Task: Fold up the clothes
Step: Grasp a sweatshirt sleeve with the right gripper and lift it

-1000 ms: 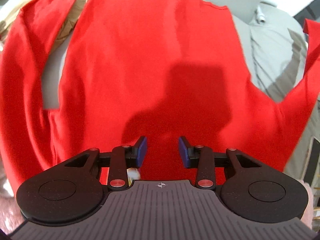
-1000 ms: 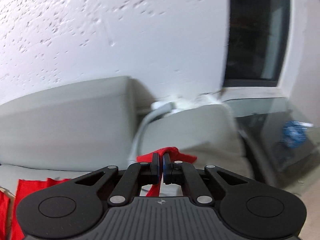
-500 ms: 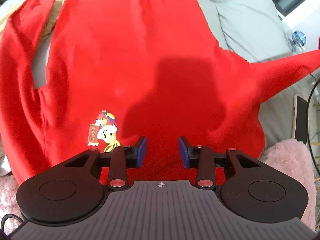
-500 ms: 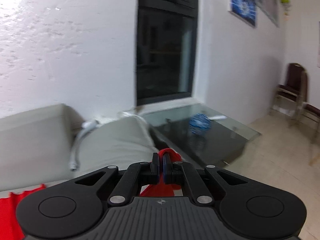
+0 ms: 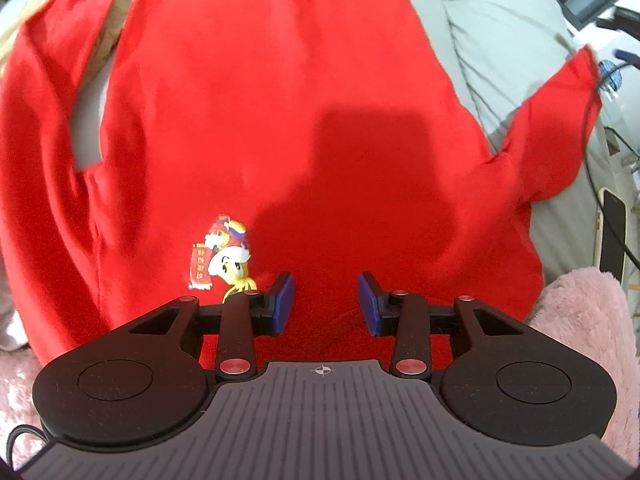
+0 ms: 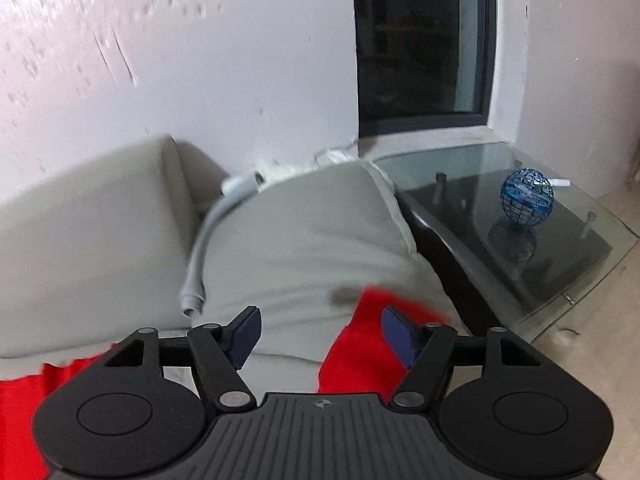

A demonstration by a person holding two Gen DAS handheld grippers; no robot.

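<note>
We hold our left gripper (image 5: 325, 304) with its blue pads part-way apart, pointing steeply down over the red shirt (image 5: 280, 120); the cloth lies under the gap, and neither pad presses on it, so nothing is gripped there. Just left of the left pad sits the small cartoon print (image 5: 220, 256) on the shirt's chest. The shirt lies spread flat on the grey sofa (image 5: 512, 60), its hem towards the backrest, one sleeve (image 5: 44, 92) stretched up along the left side, the other sleeve (image 5: 556, 120) reaching out to the right over the seat cushion. A pink fluffy blanket (image 5: 580, 320) lies at the near right edge of the sofa, just beside the shirt's shoulder.

Our right gripper (image 6: 320, 334) has its jaws opening, already well apart. The red sleeve end (image 6: 360, 344) lies between them, close against the right pad, blurred, and we cannot tell whether it touches that pad; the left pad is clear of it. The sleeve rests on a grey cushion (image 6: 300, 248) of the sofa. Beyond it stands a glass side table (image 6: 560, 264) with a blue lattice ball (image 6: 527, 197) on it, below a dark window (image 6: 420, 40) in the white wall (image 6: 200, 60)
</note>
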